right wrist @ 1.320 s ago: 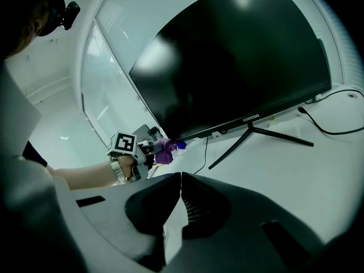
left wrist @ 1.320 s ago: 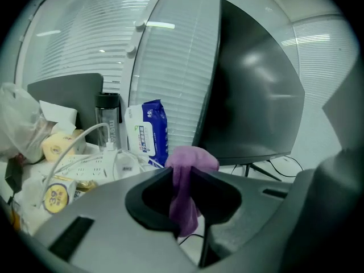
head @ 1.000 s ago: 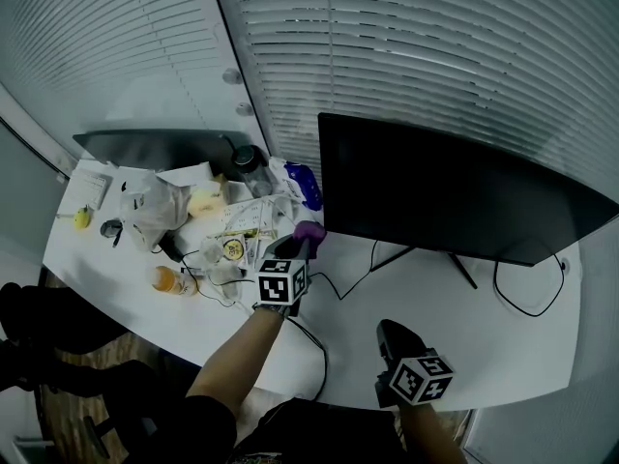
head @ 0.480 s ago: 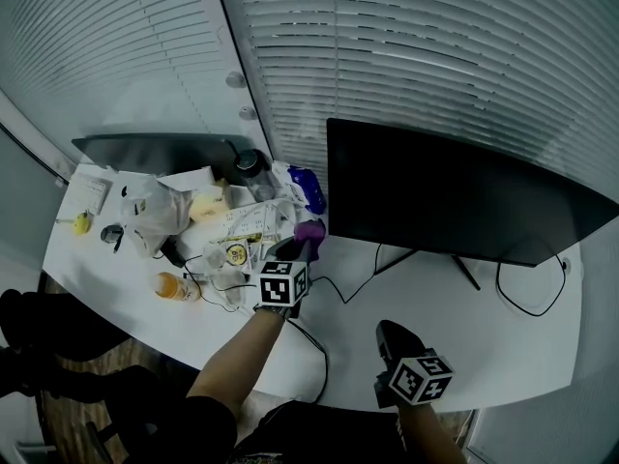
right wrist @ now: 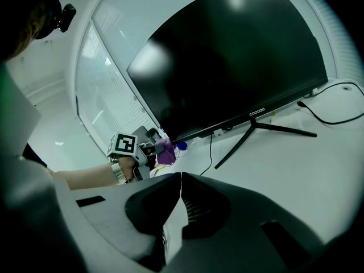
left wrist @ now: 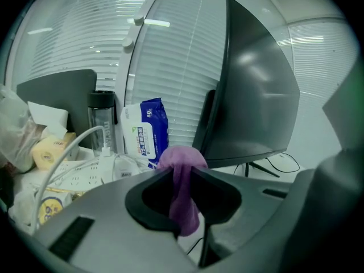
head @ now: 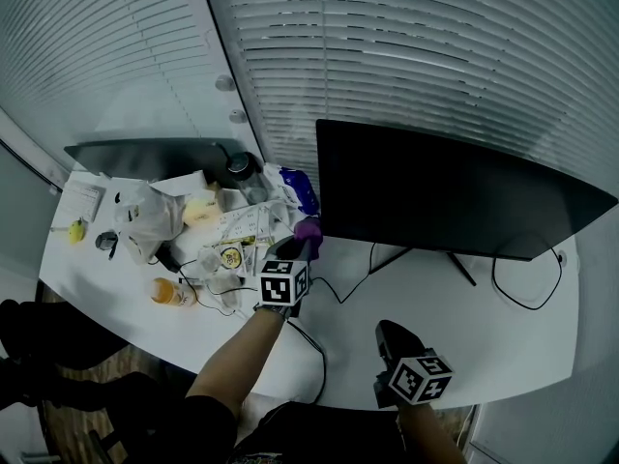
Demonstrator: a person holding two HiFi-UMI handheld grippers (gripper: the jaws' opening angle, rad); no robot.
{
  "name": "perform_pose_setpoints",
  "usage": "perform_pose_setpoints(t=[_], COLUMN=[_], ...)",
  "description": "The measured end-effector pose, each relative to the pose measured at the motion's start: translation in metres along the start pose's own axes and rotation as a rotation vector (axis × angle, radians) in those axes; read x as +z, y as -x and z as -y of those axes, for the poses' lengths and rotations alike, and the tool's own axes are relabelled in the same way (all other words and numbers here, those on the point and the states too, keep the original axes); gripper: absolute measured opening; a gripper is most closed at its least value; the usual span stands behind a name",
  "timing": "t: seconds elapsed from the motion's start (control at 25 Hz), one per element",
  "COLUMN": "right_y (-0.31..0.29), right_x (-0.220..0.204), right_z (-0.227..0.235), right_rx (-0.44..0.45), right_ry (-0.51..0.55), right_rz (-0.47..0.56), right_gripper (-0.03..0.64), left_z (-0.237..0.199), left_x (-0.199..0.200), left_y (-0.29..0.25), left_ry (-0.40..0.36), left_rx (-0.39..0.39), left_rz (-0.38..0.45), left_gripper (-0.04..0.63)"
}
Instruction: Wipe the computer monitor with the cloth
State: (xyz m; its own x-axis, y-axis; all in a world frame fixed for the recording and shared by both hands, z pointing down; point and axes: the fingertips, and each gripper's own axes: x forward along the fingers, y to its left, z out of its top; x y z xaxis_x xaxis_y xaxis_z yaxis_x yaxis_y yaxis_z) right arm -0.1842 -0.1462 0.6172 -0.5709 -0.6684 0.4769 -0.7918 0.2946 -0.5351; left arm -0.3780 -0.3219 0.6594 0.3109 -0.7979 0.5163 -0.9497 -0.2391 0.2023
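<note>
Head view: my left gripper (head: 300, 246) sits near the middle of the white desk (head: 464, 317). Its tongs are pinched on the purple cloth (head: 309, 230), which bunches out of the tip toward twelve o'clock. The cloth is just beside the lower left corner of the black monitor (head: 445, 191), which spreads away from it between one and three o'clock. I cannot tell from here whether cloth and screen touch. My right gripper (head: 392, 336) is low at five o'clock, near the desk's front edge and well apart from the screen. From nine to eleven o'clock of the left gripper lies clutter: a blue wipes pack (head: 300, 188), a dark-lidded bottle (head: 242, 165), a plastic bag (head: 145, 211) and an orange bottle (head: 166, 291).

Left gripper view: the tongs are narrow, clamped on the cloth. One fold humps above them and the rest hangs down between them. The monitor rises nearly edge-on at one o'clock, and the wipes pack stands upright at eleven.

Right gripper view: the tongs are pressed together with nothing between them. The monitor fills twelve to two o'clock on its splayed stand (right wrist: 259, 131). The left gripper with the cloth shows at eleven o'clock of my jaw tips.
</note>
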Motion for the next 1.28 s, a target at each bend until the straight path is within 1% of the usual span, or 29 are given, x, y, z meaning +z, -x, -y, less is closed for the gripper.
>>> perform_pose_setpoints(t=[0.4,0.64,1.08,1.28], right_y=[0.01,0.019,0.043,0.049], right_x=[0.009,0.015,0.031,0.043], right_z=[0.0,-0.002,-0.002,-0.007], right_rx=[-0.008,0.005,0.043,0.054], right_ry=[-0.002,0.016,0.058,0.06], right_rz=[0.01,0.026,0.06,0.061], right_gripper=[0.025,0.025,0.025,0.025], left_z=[0.011,0.019,0.033,0.034], left_x=[0.019,0.046,0.1,0.129], left_y=[0.002,0.012,0.042,0.053], left_ry=[-0.012,-0.024,-0.054,-0.073], left_rx=[-0.008,-0.003,0.035,0.052], left_rz=[0.014,0.066,0.173,0.198], left_gripper=[0.075,0.075,0.075,0.075])
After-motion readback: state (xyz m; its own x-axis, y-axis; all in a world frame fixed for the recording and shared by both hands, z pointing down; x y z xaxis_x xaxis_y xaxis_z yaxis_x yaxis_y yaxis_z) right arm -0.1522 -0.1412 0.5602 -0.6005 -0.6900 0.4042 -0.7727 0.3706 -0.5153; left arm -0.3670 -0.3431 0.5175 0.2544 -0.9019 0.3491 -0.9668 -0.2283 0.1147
